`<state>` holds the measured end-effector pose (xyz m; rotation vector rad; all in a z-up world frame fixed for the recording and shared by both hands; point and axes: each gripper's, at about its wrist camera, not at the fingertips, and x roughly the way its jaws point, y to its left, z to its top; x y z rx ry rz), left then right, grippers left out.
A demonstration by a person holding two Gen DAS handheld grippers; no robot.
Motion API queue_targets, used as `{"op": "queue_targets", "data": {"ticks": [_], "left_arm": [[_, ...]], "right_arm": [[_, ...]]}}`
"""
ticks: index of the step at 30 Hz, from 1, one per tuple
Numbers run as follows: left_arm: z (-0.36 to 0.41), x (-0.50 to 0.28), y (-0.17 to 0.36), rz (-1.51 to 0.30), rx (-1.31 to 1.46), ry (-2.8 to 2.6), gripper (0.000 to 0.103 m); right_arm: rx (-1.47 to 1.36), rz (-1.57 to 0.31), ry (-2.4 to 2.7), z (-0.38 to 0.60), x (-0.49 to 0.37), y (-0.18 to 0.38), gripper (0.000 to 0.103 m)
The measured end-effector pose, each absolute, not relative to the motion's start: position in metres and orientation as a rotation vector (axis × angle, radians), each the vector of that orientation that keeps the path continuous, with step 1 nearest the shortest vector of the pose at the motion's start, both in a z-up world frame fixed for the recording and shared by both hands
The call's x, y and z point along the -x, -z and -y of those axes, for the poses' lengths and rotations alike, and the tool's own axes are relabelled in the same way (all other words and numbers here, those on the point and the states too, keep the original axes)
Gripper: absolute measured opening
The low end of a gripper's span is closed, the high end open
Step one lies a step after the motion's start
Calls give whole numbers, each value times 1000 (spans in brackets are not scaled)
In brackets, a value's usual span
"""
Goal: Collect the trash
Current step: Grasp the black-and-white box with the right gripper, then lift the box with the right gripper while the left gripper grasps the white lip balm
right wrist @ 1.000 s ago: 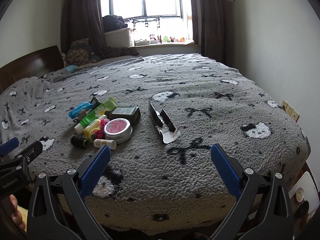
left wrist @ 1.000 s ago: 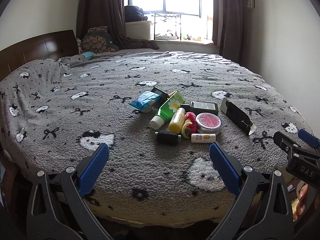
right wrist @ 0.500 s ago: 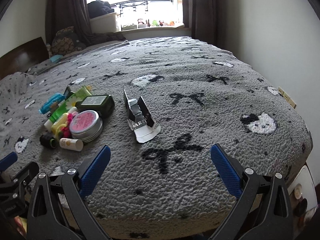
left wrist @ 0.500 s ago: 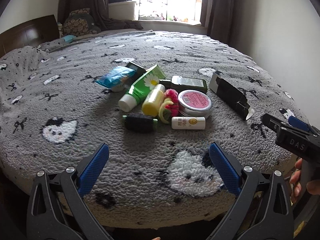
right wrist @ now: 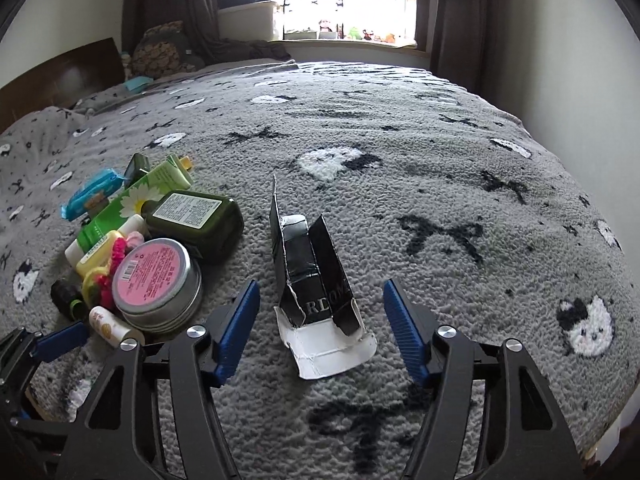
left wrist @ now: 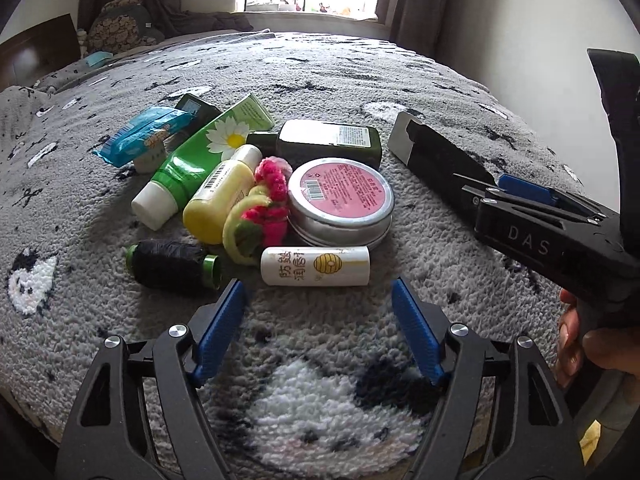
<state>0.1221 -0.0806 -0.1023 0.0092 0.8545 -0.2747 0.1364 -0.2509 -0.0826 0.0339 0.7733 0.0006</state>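
Right gripper [right wrist: 318,328] fingers spread wide, straddling torn black-and-white cardboard box [right wrist: 316,280] flat on grey fleece blanket [right wrist: 440,160], likely lined up to grab. Left gripper [left wrist: 316,332] open, empty, facing white lip-balm tube [left wrist: 315,266].

In the left wrist view, a small dark green rectangular box [left wrist: 195,107] lies mostly hidden behind the crinkled blue plastic packet [left wrist: 149,134] and the green daisy-printed tube [left wrist: 208,150]. The fine print on the round pink-lidded metal tin [left wrist: 340,198] is too small to read. The torn black cardboard carton [right wrist: 316,276] shows only the letters "RD"; the rest is creased away
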Motion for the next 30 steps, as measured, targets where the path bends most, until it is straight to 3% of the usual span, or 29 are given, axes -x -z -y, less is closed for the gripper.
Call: {"op": "queue_targets", "data": {"ticks": [3, 5, 14, 30], "left_arm": [[80, -133, 104, -858, 6, 284, 57], [80, -138, 105, -859, 7, 288, 51], [84, -140, 106, -858, -10, 308, 50], [45, -55, 21, -675, -6, 265, 50]], "right_arm": [[-23, -779, -14, 248, -142, 86, 43], [-19, -781, -19, 248, -145, 87, 40], [-21, -754, -11, 252, -138, 78, 22], [-20, -615, -99, 246, -42, 9, 18]]}}
